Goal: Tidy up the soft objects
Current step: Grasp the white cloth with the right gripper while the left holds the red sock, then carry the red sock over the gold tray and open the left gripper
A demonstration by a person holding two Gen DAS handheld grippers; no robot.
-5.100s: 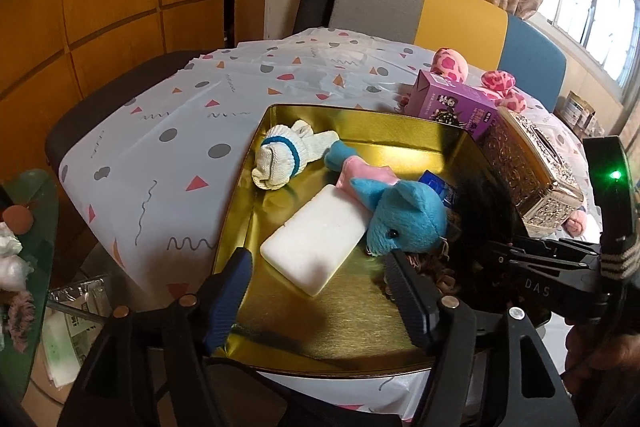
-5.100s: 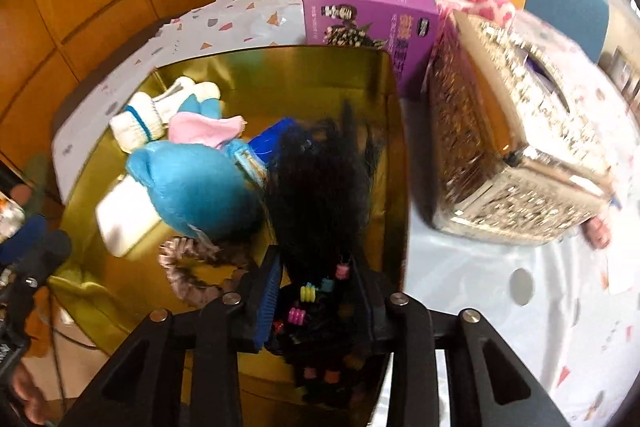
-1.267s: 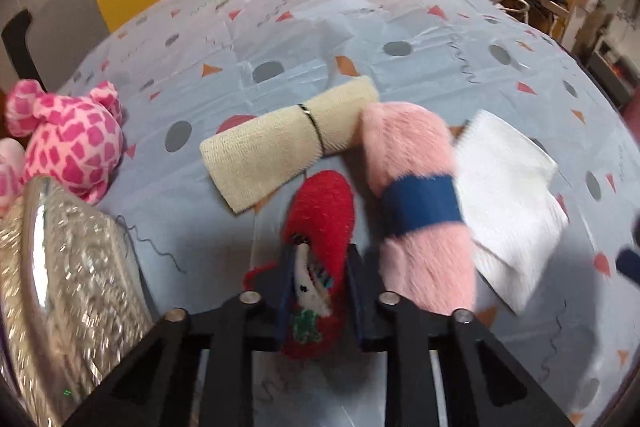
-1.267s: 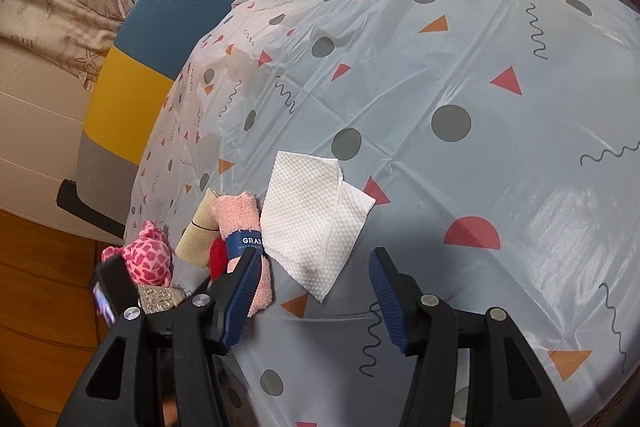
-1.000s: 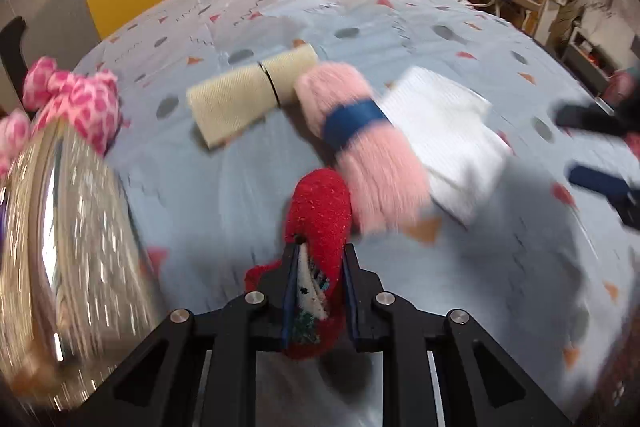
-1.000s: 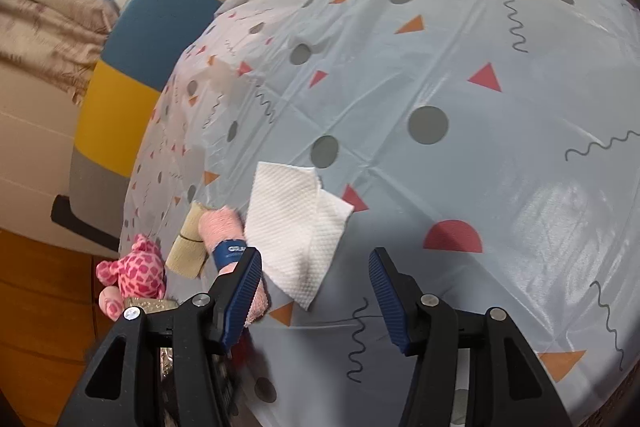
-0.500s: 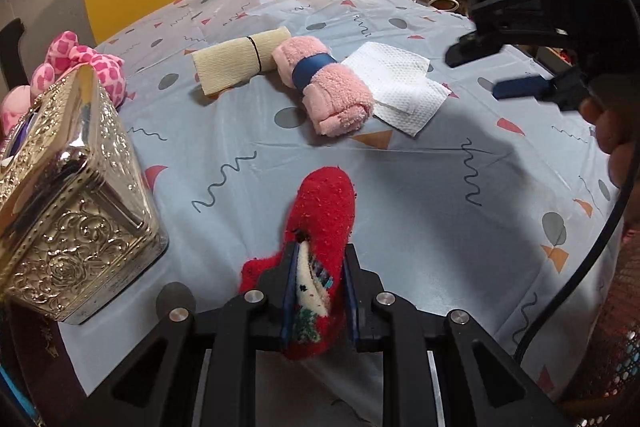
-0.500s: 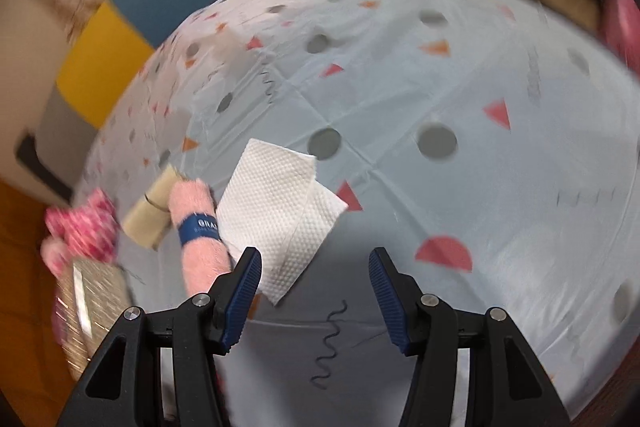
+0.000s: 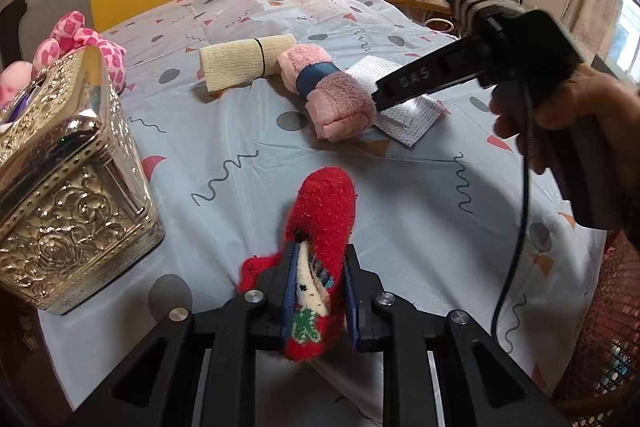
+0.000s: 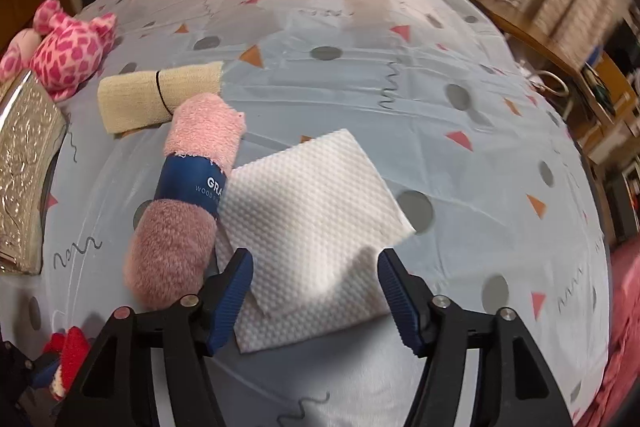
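left wrist view: left gripper (image 9: 318, 291) clenched on a red sock (image 9: 322, 223), pads pinching its cuff end, toe sticking out forward over the table (image 9: 400, 211) close to its near edge. silver box (image 9: 68, 171) sits at the table's left edge, pink plush (image 9: 86, 45) just behind it toward the far left corner. mid-table, a beige roll (image 9: 244, 63) with a black band lies next to a pink towel (image 9: 326, 95) with a blue band; their ends look to touch. white napkin (image 9: 404, 111) lies just right of the towel, partly under it. right gripper (image 9: 378, 99) comes in from the right, held by a hand (image 9: 568, 119), tip over the napkin by the towel's near end; fingertips not separable in this view. a cable hangs from it toward the table's right edge.

right wrist view: right gripper (image 10: 314, 291) jaws opening, wide apart, straddling the near part of the napkin (image 10: 312, 211), pads not pressing on it. left finger (image 10: 230, 287) sits just beside the towel's (image 10: 188, 203) near end. beige roll (image 10: 160, 97) behind the towel, plush (image 10: 66, 49) at the far left edge, box (image 10: 24, 163) along the left edge. sock (image 10: 70, 353) shows at the near left corner, with part of the left gripper, blurred.
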